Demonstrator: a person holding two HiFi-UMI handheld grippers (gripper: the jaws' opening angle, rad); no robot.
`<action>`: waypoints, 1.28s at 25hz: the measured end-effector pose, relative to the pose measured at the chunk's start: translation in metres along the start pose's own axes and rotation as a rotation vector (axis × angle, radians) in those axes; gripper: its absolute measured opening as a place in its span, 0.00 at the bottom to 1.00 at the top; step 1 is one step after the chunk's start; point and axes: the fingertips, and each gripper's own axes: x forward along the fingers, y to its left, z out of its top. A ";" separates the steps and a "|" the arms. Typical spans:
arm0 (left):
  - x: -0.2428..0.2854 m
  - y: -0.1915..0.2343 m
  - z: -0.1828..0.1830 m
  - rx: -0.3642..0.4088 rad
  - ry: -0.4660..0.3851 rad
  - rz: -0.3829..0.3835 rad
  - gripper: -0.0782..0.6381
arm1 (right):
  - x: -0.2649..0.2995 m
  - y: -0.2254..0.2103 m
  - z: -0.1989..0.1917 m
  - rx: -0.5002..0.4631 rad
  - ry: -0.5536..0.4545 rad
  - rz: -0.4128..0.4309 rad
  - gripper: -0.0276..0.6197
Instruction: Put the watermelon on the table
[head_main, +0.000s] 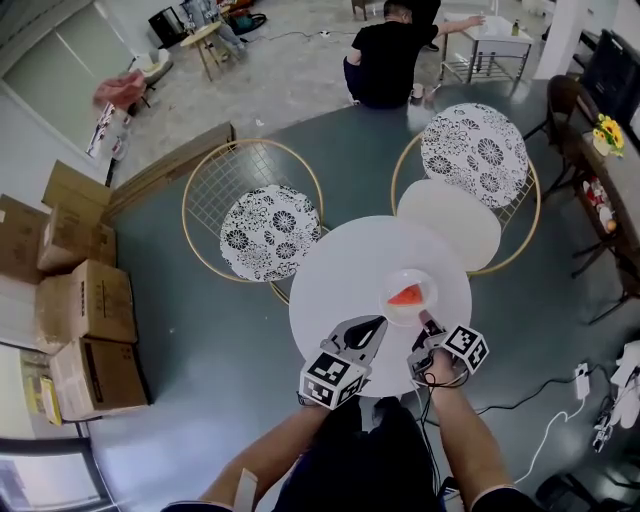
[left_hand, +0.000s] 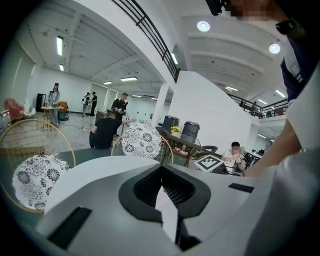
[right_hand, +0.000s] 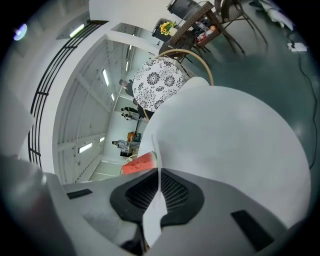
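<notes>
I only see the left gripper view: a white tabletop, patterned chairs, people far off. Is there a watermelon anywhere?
Observer: Yes, the head view shows a red watermelon slice on a plate on the round table.
Visitor: Is anything holding it?
Observer: The right tool is shut on the plate's rim; the slice lies just beyond its tips.
Visitor: And my tool?
Observer: From above, the left tool is over the table's near part, left of the plate, apart from it.
</notes>
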 end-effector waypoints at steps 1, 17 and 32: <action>0.000 0.000 0.000 0.000 0.001 0.000 0.11 | 0.001 0.001 0.000 -0.017 0.005 -0.010 0.06; -0.003 0.002 -0.005 -0.017 0.017 -0.001 0.11 | 0.009 -0.008 0.002 -0.377 0.109 -0.264 0.14; -0.004 0.006 -0.004 -0.028 0.013 0.010 0.11 | 0.012 -0.006 -0.003 -0.814 0.222 -0.464 0.24</action>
